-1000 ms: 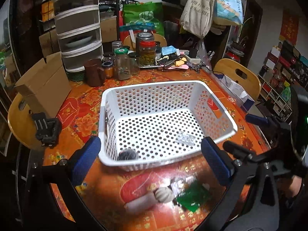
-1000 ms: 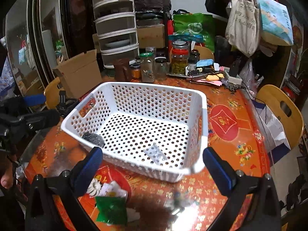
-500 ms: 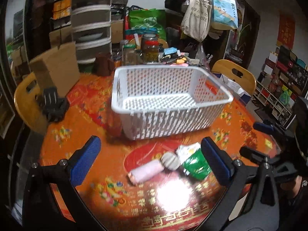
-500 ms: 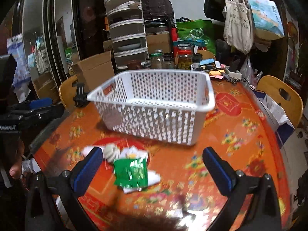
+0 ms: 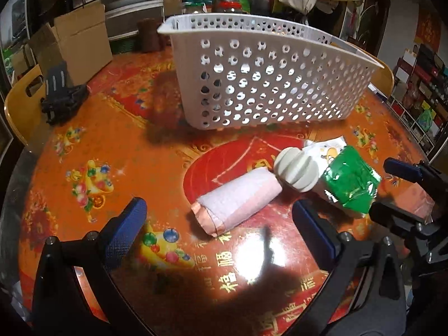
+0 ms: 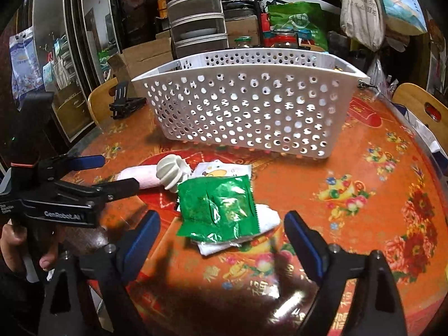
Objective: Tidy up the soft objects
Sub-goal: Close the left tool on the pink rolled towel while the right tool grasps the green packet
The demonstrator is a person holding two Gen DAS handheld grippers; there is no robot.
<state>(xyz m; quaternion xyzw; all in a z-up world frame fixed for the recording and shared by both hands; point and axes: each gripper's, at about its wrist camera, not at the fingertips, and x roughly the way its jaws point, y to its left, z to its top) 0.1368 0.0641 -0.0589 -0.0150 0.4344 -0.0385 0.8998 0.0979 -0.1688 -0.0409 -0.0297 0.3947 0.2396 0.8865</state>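
A rolled pink cloth (image 5: 238,200) lies on the orange table, next to a ribbed white soft ball (image 5: 296,169), a green foil packet (image 5: 350,180) and a white cartoon-print packet (image 5: 326,147). My left gripper (image 5: 221,232) is open and empty, low over the table, with the pink roll just ahead between its jaws. My right gripper (image 6: 221,240) is open and empty, just in front of the green packet (image 6: 218,207), which lies on a white cloth (image 6: 266,218). The ball (image 6: 172,173) and pink roll (image 6: 140,179) lie to its left. The white perforated basket (image 5: 266,81) (image 6: 246,112) stands behind them.
A black clip stand (image 5: 60,93) sits at the table's left edge by a yellow chair (image 5: 19,103). Cardboard boxes (image 5: 75,42), stacked drawers (image 6: 196,19), jars and bags crowd the far side. Another yellow chair (image 6: 425,109) stands at the right.
Both grippers have dropped from above the basket to just over the table and moved closer to the soft objects. Both stay open.
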